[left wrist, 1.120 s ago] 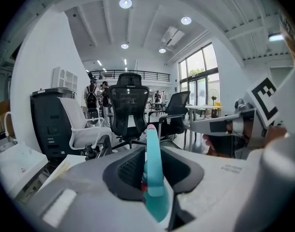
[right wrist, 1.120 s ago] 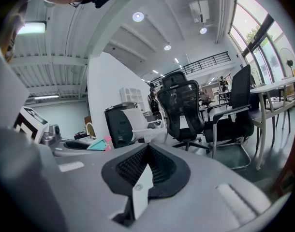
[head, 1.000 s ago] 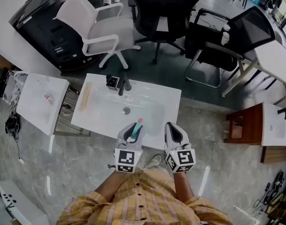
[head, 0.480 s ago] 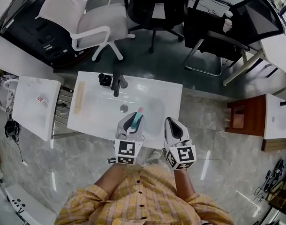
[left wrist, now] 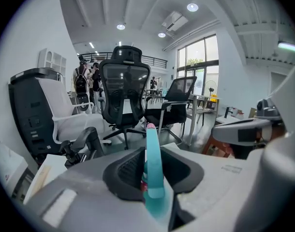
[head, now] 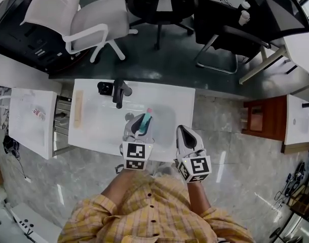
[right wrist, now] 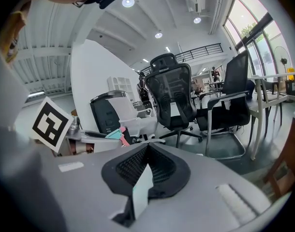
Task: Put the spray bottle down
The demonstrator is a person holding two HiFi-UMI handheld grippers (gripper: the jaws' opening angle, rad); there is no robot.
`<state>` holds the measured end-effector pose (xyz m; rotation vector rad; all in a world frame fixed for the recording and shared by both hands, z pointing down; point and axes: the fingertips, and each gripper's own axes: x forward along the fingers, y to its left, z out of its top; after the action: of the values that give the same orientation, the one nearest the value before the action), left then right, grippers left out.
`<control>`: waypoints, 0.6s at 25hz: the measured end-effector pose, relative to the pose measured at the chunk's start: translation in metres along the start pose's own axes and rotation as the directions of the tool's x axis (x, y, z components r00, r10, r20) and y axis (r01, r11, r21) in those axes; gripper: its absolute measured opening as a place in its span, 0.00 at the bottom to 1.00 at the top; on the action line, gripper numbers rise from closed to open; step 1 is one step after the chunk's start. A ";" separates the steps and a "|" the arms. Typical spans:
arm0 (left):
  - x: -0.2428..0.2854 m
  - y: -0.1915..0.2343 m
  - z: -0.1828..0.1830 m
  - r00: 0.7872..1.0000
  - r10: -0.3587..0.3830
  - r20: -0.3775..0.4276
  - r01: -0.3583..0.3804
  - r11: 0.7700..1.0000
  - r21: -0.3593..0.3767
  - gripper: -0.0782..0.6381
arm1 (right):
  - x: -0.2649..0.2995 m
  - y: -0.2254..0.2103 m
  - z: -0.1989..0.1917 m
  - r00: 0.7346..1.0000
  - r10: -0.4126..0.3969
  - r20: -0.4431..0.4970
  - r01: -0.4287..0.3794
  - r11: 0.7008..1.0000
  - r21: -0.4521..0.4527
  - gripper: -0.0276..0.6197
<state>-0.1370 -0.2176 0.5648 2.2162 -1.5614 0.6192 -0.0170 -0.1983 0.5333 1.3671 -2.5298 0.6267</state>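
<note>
**A:** Left side first: the black faucet (head: pixel 119 91) stands at the far edge of the white table (head: pixel 91 133), with the basin (head: pixel 164 123) sunk into the top. What's the worry here?

**B:** The left claw (head: pixel 142 123) is clamped on the spray bottle (left wrist: pixel 153 168), and the bottle hangs over the basin, not over the flat rim. Let go there and I'd say the curved bowl gives it no level footing, so it could topple and slide down. Push too far forward and left, and the pink tip (head: pixel 149 110) could clip the faucet.

**A:** And over on the right?

**B:** The right claw (head: pixel 182 131) sits just beside the left one, jaws together, nothing in them. That's close enough for a stray nudge to knock the bottle once it's freed.

**A:** Which way is the bottle pointing?

**B:** Its long axis runs along the claw's own line. The pink tip faces away from the person, toward the far side of the table. In the left gripper view it rises out from between the black pads (left wrist: pixel 128 170) with barely any lean. It's a slim thing, so I'd expect it to tip easily if stood up.
</note>
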 end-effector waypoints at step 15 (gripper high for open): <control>0.051 0.013 0.016 1.000 -0.021 0.016 0.021 1.000 0.009 0.25 | 0.014 -0.011 -0.014 0.999 -0.037 -0.026 0.037 0.999 0.028 0.05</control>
<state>-0.1322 -0.2706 0.5792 2.2471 -1.5441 0.6047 -0.0158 -0.2077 0.5542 1.4031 -2.4795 0.6715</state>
